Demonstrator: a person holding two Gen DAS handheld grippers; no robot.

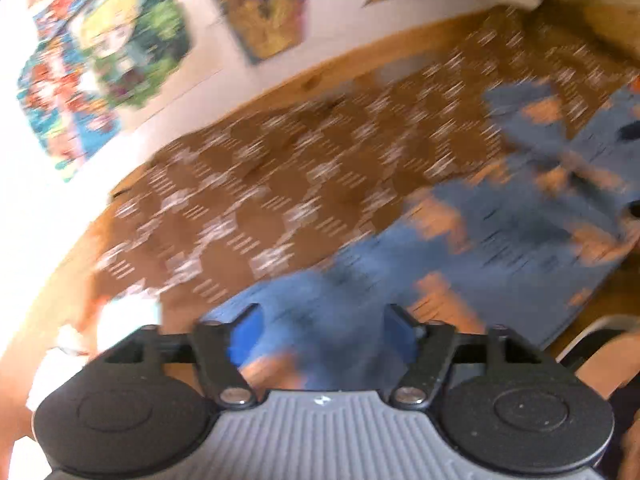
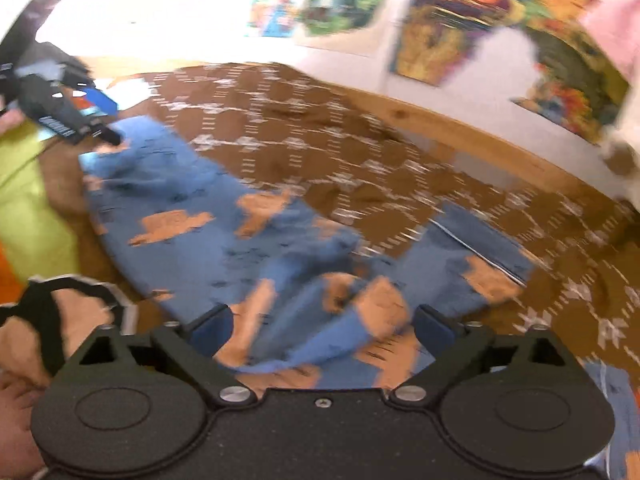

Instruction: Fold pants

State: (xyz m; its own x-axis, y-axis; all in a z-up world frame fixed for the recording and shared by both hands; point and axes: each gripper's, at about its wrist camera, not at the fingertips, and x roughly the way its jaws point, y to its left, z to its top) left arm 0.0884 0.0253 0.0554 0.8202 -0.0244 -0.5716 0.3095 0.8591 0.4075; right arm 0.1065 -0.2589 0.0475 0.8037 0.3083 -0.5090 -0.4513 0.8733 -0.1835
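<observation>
Two grippers hanging with jaws apart over one pair of pants.

The left gripper [image 1: 322, 330] is hovering with its two blue pads spread and nothing pinched; the right gripper [image 2: 324, 326] is likewise gaping wide, its two dark pads clear of the cloth. One pair of blue pants [image 2: 224, 232] with orange patches is lying crumpled on one brown patterned cloth [image 2: 320, 136] covering a wooden table [image 2: 460, 128]. Three colourful posters are hanging on the white wall [image 1: 208, 28] behind, all blurred.
</observation>
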